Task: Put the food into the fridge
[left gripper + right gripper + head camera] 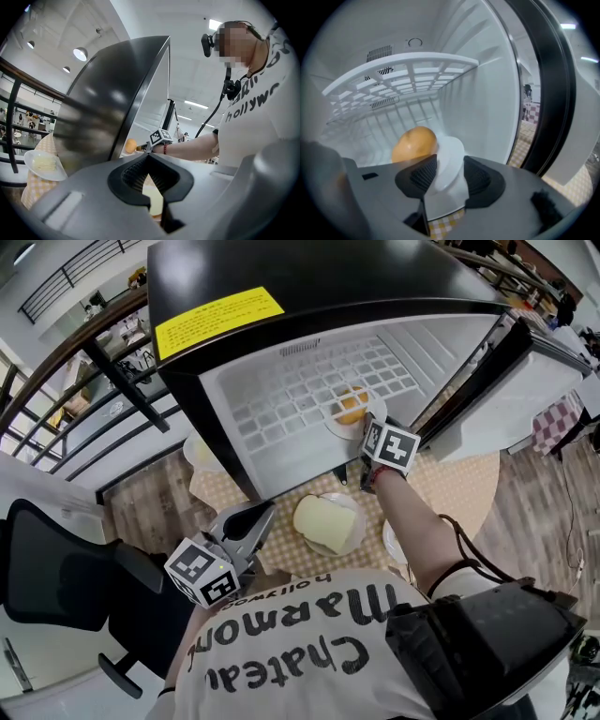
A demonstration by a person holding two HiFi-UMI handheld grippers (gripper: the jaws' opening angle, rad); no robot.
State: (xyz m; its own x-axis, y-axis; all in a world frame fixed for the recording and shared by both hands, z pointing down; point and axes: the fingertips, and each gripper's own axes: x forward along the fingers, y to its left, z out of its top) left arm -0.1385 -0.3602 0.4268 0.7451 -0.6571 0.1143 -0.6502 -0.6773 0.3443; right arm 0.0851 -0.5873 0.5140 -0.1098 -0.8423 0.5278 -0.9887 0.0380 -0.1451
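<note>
A black mini fridge (281,334) stands open, its white inside facing me. A golden bun (352,407) lies on a white plate (334,423) on the fridge's wire shelf. My right gripper (364,429) reaches in at the plate's near edge. In the right gripper view the plate's rim (450,159) lies between the spread jaws of that gripper (445,176), which is open, with the bun (415,143) just behind. My left gripper (267,514) is shut and empty, low by my chest, pointing at a plate of pale yellow food (323,524) on the table.
The fridge door (525,381) swings out to the right. The round table's checked cloth (450,484) also holds a plate (200,454) left of the fridge and another (394,540) by my right forearm. A dark office chair (56,568) stands at lower left.
</note>
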